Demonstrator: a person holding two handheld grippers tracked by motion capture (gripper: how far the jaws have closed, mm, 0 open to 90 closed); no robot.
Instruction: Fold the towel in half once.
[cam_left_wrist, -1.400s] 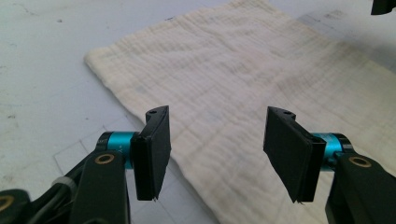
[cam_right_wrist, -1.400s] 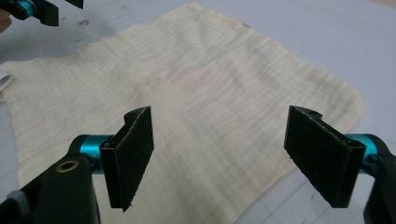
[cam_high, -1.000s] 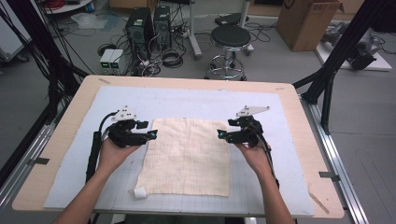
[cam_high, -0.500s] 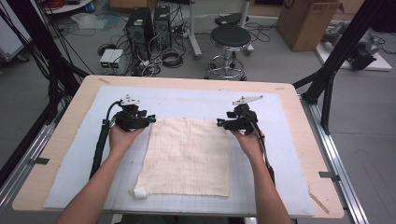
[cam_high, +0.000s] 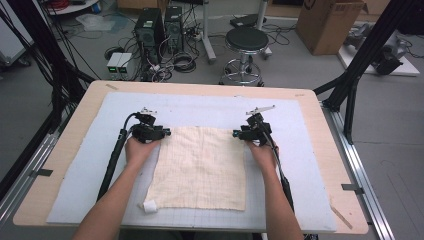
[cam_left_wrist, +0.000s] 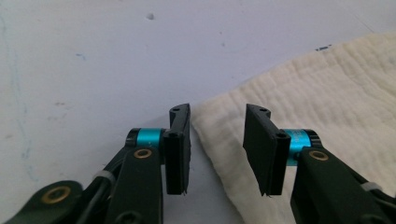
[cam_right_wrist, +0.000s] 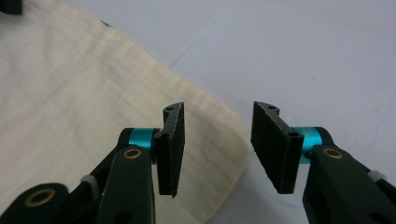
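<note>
Straddling the cloth's (cam_high: 200, 167) far corners: left tool (cam_left_wrist: 217, 140) and right tool (cam_right_wrist: 217, 144) both gaping wide, gripping nothing, low over the table (cam_high: 65, 135).

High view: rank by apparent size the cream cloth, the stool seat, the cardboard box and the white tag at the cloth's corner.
1. cream cloth, by far.
2. cardboard box, though cut off by the frame's top edge and farther back.
3. stool seat, also farther back.
4. white tag, tiny.

Cloth (cam_high: 200, 167): flat mid-mat, no obstacle on it.
Left of cloth: bare mat (cam_high: 90, 165).
Right of cloth: bare mat.
Beyond cloth: bare mat to table (cam_high: 320, 125) edge.
</note>
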